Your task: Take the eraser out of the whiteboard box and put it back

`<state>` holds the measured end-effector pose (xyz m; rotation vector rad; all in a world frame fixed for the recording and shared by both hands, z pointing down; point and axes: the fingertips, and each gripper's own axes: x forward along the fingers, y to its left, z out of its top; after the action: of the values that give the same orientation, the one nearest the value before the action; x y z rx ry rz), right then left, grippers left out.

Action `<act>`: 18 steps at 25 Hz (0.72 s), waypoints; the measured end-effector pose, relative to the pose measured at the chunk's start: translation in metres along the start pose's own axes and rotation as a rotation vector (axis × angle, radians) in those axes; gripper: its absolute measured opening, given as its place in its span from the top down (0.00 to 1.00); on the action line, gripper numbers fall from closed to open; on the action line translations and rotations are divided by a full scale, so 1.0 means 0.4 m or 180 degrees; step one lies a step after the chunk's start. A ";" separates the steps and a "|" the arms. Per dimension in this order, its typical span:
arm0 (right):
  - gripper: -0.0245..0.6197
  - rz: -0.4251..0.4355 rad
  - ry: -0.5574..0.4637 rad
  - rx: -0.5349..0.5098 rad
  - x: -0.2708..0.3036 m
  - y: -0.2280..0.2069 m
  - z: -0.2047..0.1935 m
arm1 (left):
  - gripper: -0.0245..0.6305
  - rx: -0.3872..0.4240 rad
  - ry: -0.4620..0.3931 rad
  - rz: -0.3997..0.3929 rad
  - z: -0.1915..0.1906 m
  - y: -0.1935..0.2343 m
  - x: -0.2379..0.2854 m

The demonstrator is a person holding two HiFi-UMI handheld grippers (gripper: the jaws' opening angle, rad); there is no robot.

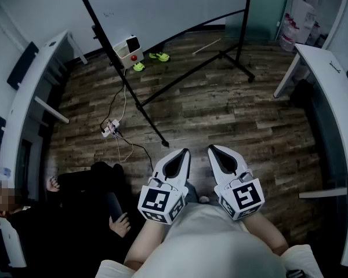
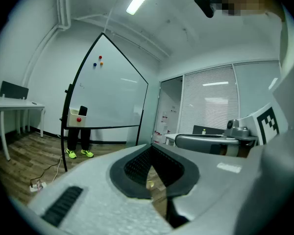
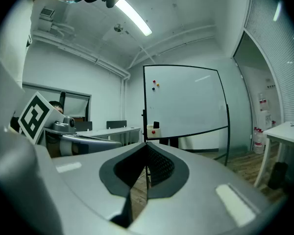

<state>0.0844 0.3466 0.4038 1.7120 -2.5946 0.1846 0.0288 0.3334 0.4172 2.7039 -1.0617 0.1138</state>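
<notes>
The whiteboard (image 1: pixel 162 4) stands on its black frame across the room. A small white box (image 1: pixel 127 48) with a red dot hangs at its lower left corner, and the black eraser (image 1: pixel 133 41) stands upright in it. The box (image 2: pixel 76 116) and eraser (image 2: pixel 83 110) also show far off in the left gripper view, and again as box (image 3: pixel 153 130) and eraser (image 3: pixel 156 125) in the right gripper view. My left gripper (image 1: pixel 184 151) and right gripper (image 1: pixel 211 148) are held side by side close to my body, both shut and empty, far from the board.
A person's green shoes (image 1: pixel 159 56) show behind the whiteboard. A power strip (image 1: pixel 110 128) with cables lies on the wooden floor. White desks run along the left wall (image 1: pixel 29 91) and the right wall (image 1: pixel 336 91). Another person (image 1: pixel 23 219) sits at lower left.
</notes>
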 end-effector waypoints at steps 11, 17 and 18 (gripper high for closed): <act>0.96 0.0067 0.0002 -0.0048 -0.006 0.013 -0.004 | 0.96 -0.0024 -0.0031 0.0069 -0.002 0.001 -0.012; 0.96 0.0170 -0.0054 0.0057 -0.007 0.014 0.003 | 0.96 0.0016 -0.0019 0.0155 -0.006 0.006 -0.019; 0.96 0.0190 -0.0064 0.0085 -0.007 0.015 0.003 | 0.96 0.0013 -0.0028 0.0176 -0.007 0.008 -0.023</act>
<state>0.0801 0.3513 0.4017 1.6543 -2.6715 0.2057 0.0201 0.3379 0.4190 2.6816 -1.1404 0.1139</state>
